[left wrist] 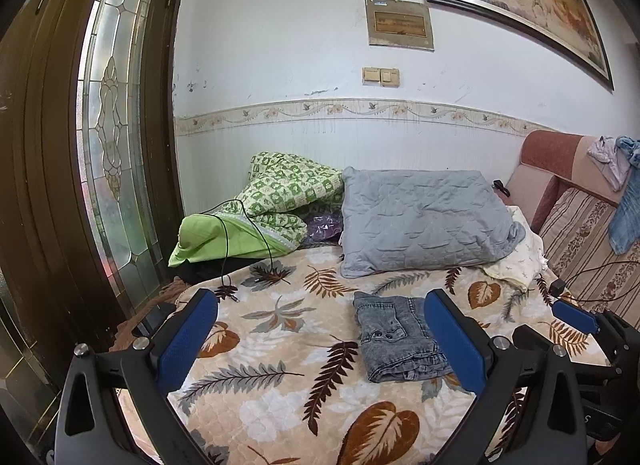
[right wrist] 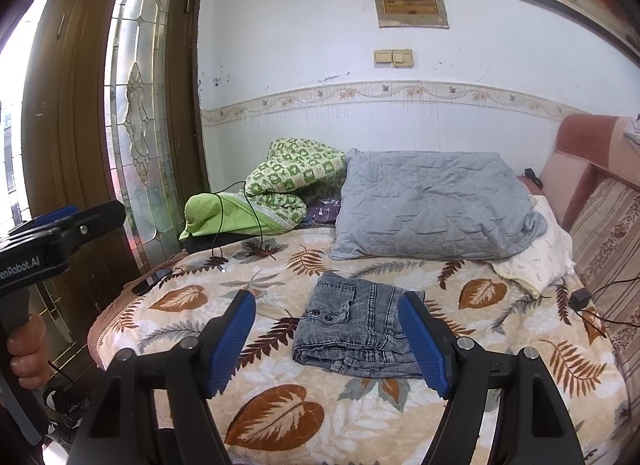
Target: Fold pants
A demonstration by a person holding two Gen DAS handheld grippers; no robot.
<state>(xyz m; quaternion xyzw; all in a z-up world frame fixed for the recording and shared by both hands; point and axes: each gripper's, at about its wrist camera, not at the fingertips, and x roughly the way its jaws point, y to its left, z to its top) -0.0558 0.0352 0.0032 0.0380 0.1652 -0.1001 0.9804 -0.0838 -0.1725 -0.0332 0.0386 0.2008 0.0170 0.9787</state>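
Grey washed denim pants (left wrist: 396, 337) lie folded into a compact stack on the leaf-patterned bedspread (left wrist: 280, 345); they also show in the right wrist view (right wrist: 356, 329). My left gripper (left wrist: 320, 341) is open and empty, held above the bed with the pants just inside its right finger. My right gripper (right wrist: 328, 341) is open and empty, held just short of the pants, which lie between its fingers in view. The right gripper's blue finger shows at the right edge of the left wrist view (left wrist: 576, 315). The left gripper shows at the left edge of the right wrist view (right wrist: 60, 233).
A grey quilted pillow (right wrist: 432, 205), a green checked quilt (right wrist: 288, 185) and a white cloth (right wrist: 540, 253) lie at the head of the bed. Black cables (right wrist: 236, 217) and a charger (right wrist: 580, 297) rest on the bedspread. A wooden glass door (left wrist: 112, 125) stands left, a striped sofa back (right wrist: 612, 233) right.
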